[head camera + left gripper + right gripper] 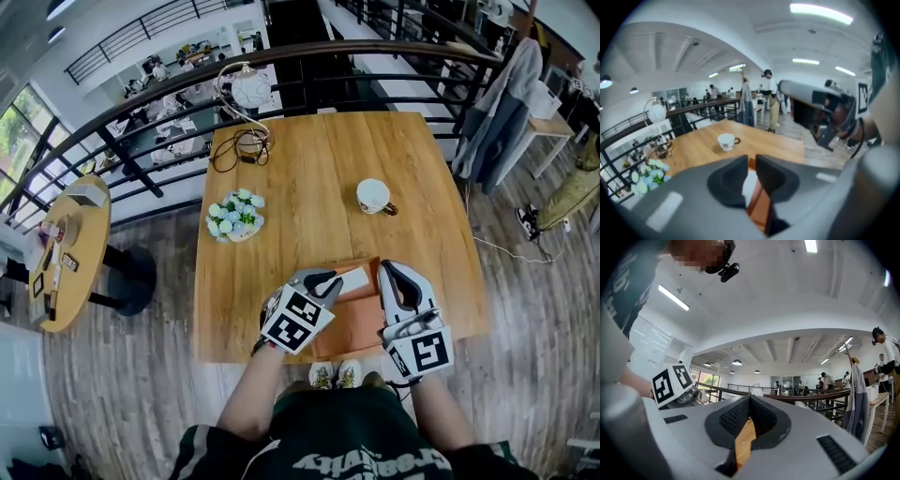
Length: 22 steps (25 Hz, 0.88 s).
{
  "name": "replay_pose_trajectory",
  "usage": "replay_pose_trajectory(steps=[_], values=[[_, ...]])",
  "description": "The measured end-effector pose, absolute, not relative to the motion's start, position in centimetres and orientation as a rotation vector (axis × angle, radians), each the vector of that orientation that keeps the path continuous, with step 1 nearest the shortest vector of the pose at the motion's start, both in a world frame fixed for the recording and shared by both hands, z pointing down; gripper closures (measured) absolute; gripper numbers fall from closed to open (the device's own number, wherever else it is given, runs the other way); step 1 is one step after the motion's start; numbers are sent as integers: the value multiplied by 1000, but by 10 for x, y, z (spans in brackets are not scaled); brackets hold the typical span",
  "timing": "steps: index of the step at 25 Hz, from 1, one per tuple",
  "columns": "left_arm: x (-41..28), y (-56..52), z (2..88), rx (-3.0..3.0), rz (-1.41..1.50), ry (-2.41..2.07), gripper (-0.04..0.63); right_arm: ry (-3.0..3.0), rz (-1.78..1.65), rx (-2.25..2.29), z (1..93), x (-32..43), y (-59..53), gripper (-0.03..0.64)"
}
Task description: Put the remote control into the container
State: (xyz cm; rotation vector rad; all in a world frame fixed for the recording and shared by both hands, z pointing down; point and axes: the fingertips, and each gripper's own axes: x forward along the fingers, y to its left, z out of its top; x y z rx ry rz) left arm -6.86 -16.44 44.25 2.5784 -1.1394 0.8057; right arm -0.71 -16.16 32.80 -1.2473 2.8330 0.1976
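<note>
Remote sits in container, both claws empty.
At left, left gripper (326, 279): smooth grey shells, matte black pads, slim gap between them, gripping nothing, above the container's left part. Remote (355, 279): flat white bar lying inside the shallow orange-brown rectangular container (361, 326) on the wood-grain table (309, 169). Its long axis runs roughly left-right, left end hidden, heading unclear. At right, right gripper (400, 274): ribbed black pads clenched tip to tip, empty.

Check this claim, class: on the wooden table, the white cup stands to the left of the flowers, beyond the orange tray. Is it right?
No. The head view shows the white cup to the right of the flowers, not the left. It is on the wooden table, beyond the orange tray.
</note>
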Motion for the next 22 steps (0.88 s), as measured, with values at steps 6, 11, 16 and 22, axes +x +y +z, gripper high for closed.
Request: replay_pose_trajectory(steps=[6,11,16,22], values=[[-85,-156,398,2633,596,-1236,592,2856,172,-1231,335,-19,-157,600],[-91,-148,382,2670,484,-1274,594,2862,178,-1199,333,-21,-153,601],[-89,-134,370,2734,418,-1330,594,2888,156,-1116,335,-31,-146,600],[-86,-121,355,2792,279,-1404,595,2900,119,-1077,335,-37,-139,601]])
